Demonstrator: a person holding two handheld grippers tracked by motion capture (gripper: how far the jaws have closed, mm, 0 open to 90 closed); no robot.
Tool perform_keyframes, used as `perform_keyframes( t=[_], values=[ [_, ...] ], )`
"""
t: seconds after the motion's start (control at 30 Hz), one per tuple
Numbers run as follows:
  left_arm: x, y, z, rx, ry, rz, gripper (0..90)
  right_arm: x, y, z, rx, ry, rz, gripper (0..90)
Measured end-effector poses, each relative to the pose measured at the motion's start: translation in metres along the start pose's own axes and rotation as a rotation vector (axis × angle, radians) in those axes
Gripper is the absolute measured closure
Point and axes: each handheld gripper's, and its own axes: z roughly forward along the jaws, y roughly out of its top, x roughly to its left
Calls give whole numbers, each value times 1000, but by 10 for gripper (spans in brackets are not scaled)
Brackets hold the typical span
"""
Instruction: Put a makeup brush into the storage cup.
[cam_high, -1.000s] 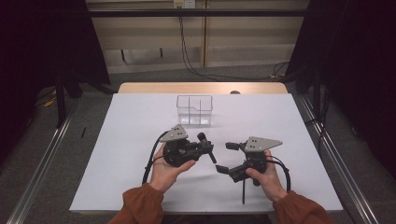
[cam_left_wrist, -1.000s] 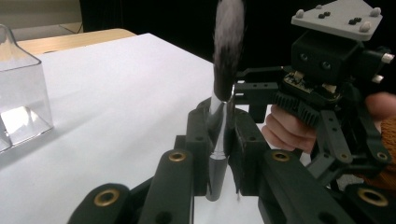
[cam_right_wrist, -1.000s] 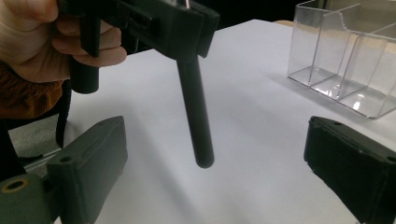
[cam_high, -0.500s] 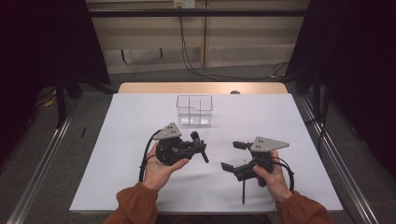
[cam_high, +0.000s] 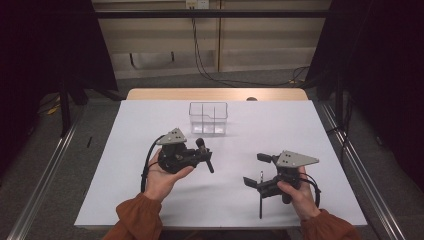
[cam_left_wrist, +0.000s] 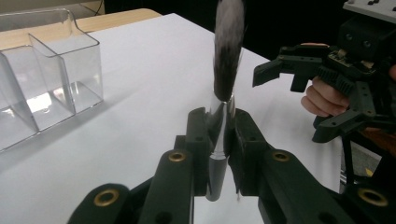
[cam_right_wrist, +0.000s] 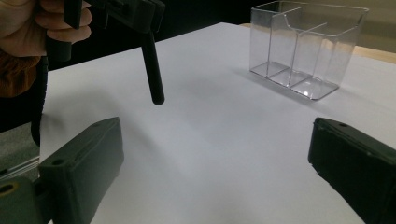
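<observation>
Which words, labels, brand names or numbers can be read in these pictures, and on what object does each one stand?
None: no readable text on the brush, the clear box, the white table cover, the left gripper or the right gripper.

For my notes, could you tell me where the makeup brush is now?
The makeup brush is clamped in the left gripper, left of centre in the high view, before the clear organizer.

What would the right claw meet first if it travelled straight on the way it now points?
Probably nothing on the bare table: the right claw aims between the brush and the clear organiser, though depth is uncertain.
</observation>
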Motion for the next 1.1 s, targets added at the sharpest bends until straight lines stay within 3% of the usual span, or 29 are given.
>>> perform_keyframes(
  t=[0.37, 0.8, 1.1],
  values=[
    [10, 11, -4, 35, 28, 0, 793, -2, -8, -17, -37, -48, 5, 13],
    [22, 18, -1, 56, 52, -13, 792, -4, -16, -39, -79, -141, 12, 0],
    [30, 28, 2, 45, 76, -14, 792, -6, -23, -51, -83, -195, 17, 1]
  ],
)
